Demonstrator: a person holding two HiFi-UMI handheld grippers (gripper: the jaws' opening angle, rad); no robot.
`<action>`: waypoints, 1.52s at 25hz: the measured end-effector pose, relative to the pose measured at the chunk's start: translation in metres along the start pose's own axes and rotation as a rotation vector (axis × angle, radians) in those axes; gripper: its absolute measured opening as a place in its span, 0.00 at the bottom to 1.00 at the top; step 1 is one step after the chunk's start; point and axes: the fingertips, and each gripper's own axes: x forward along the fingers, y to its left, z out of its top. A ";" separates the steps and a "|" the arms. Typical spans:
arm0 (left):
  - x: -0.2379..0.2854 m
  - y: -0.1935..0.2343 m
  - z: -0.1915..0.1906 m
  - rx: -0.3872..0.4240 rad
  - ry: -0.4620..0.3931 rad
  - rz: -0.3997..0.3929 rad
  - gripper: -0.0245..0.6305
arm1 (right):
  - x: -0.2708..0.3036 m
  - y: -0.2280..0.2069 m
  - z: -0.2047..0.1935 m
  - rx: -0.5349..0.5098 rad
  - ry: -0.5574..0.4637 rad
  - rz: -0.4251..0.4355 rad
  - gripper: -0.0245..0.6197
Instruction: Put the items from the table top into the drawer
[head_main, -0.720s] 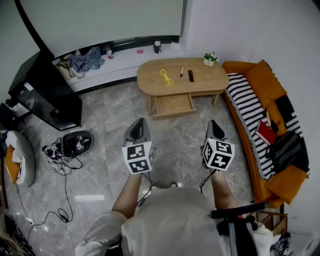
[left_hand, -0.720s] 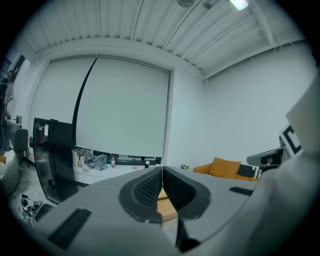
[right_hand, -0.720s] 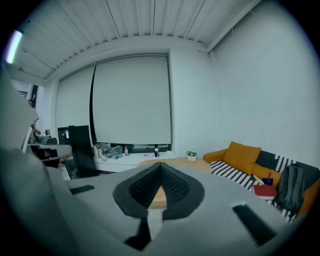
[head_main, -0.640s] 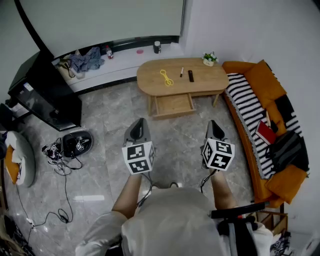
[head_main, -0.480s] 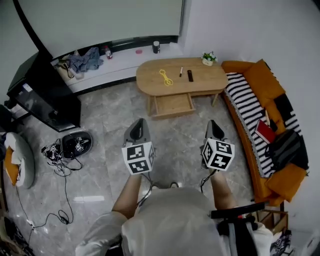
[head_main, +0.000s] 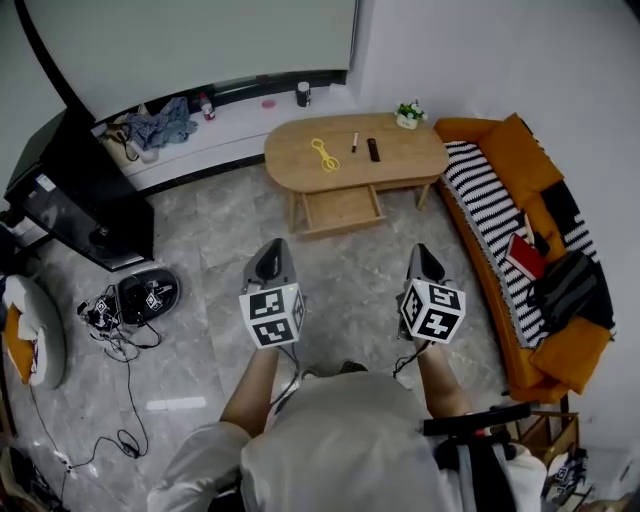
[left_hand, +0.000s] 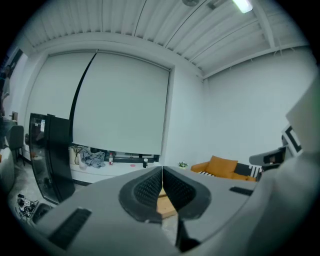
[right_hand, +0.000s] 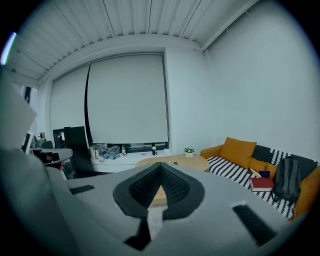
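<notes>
An oval wooden coffee table (head_main: 400, 166) stands across the room, its drawer (head_main: 342, 209) pulled open at the front. On its top lie a yellow pair of scissors (head_main: 323, 155), a small pen-like stick (head_main: 354, 142) and a black remote (head_main: 373, 149). My left gripper (head_main: 273, 250) and right gripper (head_main: 424, 252) hang in front of me over the floor, well short of the table. Both are shut with nothing between the pads. In the left gripper view the left gripper (left_hand: 162, 172) has its jaws closed together; the right gripper (right_hand: 160, 167) looks the same in its own view.
A small potted plant (head_main: 406, 114) sits at the table's right end. An orange sofa (head_main: 520, 160) with a striped throw, a red book (head_main: 523, 256) and a black bag (head_main: 567, 286) lines the right wall. A black cabinet (head_main: 70, 195), a robot vacuum (head_main: 150, 294) and cables lie left.
The head view has shifted slightly: the table and room have slid up and left in the picture. Both grippers keep their pose and stay shut.
</notes>
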 end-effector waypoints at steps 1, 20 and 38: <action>0.002 0.001 0.001 0.002 0.001 -0.002 0.05 | 0.001 0.000 -0.001 -0.001 0.005 -0.002 0.03; 0.122 0.001 0.005 0.068 0.058 -0.006 0.05 | 0.138 -0.021 0.025 0.012 0.026 0.016 0.03; 0.337 0.003 0.052 0.034 0.081 0.138 0.05 | 0.382 -0.075 0.100 -0.047 0.094 0.162 0.03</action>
